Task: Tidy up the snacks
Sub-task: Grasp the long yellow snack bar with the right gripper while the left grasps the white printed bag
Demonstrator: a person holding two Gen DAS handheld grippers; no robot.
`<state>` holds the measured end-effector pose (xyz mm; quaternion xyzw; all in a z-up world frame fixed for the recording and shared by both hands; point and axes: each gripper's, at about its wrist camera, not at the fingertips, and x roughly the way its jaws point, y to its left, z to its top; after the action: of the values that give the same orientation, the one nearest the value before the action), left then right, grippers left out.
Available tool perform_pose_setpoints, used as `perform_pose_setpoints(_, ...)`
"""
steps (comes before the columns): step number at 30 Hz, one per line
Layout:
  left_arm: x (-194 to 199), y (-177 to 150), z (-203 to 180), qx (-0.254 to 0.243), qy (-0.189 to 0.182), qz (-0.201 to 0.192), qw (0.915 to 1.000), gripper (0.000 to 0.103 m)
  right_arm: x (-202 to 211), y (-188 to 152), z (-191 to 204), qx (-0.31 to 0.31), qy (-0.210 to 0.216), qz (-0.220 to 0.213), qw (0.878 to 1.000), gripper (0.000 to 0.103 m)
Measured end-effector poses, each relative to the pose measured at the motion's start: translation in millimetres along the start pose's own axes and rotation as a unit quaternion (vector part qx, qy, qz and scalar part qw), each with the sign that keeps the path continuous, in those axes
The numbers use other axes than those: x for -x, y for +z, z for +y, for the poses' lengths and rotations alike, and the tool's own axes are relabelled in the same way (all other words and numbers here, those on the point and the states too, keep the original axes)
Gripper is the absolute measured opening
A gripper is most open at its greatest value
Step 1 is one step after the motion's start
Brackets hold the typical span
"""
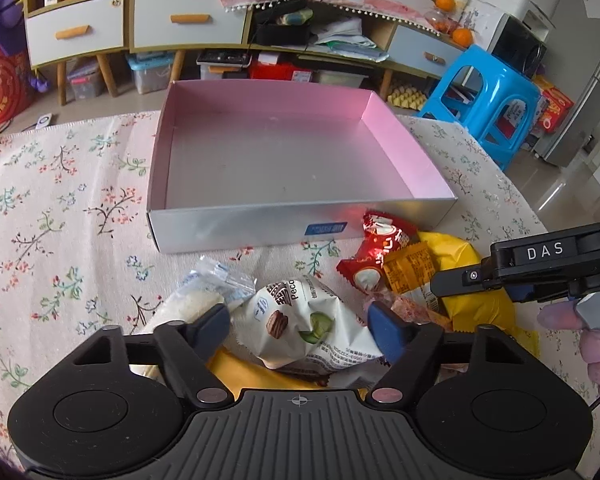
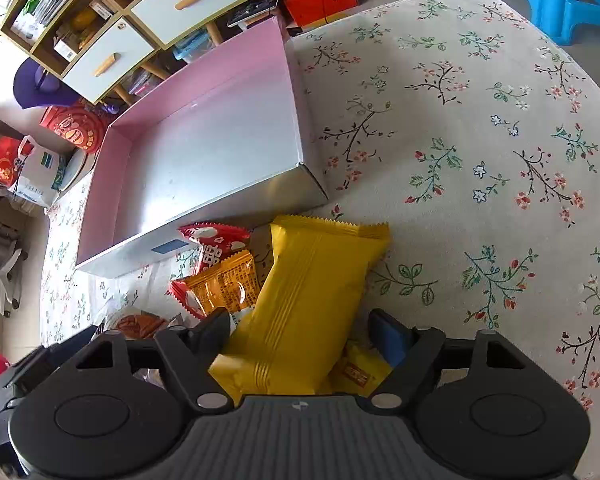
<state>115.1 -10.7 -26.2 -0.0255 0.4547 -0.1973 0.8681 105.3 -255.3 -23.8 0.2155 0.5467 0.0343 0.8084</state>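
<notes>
Pink-lined box (image 1: 284, 152) empty on floral-cloth worktop (image 1: 60, 208). Snack pile just in front of box's near wall. Left claw (image 1: 300, 322) partly open, straddling white pecan packet (image 1: 312, 328); pad contact unclear. Right claw (image 2: 300, 332) partly open around long yellow packet (image 2: 300, 300); left pad touching, right pad apart. Red packet (image 2: 216, 240) and orange packet (image 2: 224, 286) between yellow packet and box.

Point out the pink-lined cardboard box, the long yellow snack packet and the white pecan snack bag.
pink-lined cardboard box (image 1: 236, 216): left wrist view, near outer wall.
long yellow snack packet (image 2: 308, 300): right wrist view, wrapper's middle.
white pecan snack bag (image 1: 300, 320): left wrist view, printed front.
</notes>
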Motion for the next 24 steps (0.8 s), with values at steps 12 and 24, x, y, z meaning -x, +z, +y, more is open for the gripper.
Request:
perform_pose_setpoints(12,9.1,0.5,-2.0,-0.001,0.009,-0.018,0.9998,0.053,6.9,-1.2,-1.2,0.006,0.004,-0.009,1.000,0.037)
perform_pose_setpoints(24,3.9,-1.9,-6.0,-0.029,0.026,0.010,0.9992,0.058,12.5,-2.7,-0.1,0.008,0.007,-0.015,1.000,0.034)
